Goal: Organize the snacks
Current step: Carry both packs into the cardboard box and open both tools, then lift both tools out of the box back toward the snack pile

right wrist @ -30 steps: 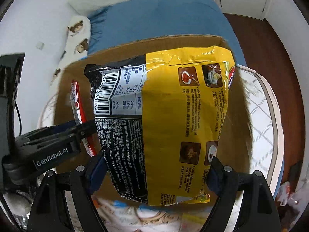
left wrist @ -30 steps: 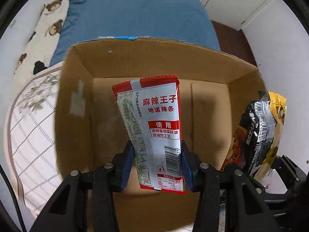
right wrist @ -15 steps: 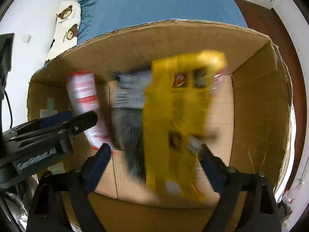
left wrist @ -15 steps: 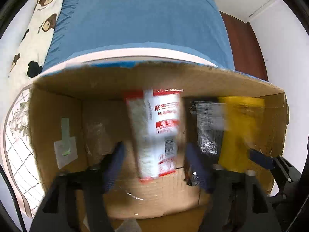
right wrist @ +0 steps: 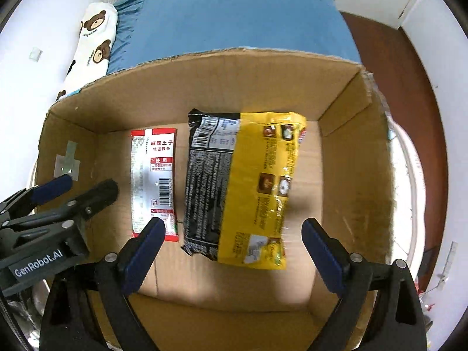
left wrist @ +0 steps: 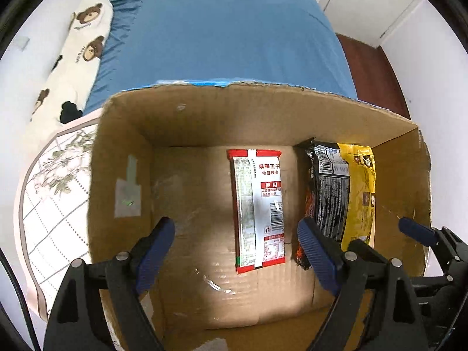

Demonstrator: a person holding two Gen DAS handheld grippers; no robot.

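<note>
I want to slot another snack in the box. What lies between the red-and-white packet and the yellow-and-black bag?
Nothing: only a narrow strip of bare cardboard box floor separates the red-and-white packet from the yellow-and-black bag, clearest in the right wrist view.

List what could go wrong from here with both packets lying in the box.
1. Both grippers, left and right, hang open low inside the cardboard box; lifting out carelessly might snag its walls.
2. The red packet and yellow-black packet lie side by side, so later snacks may pile unevenly.
</note>
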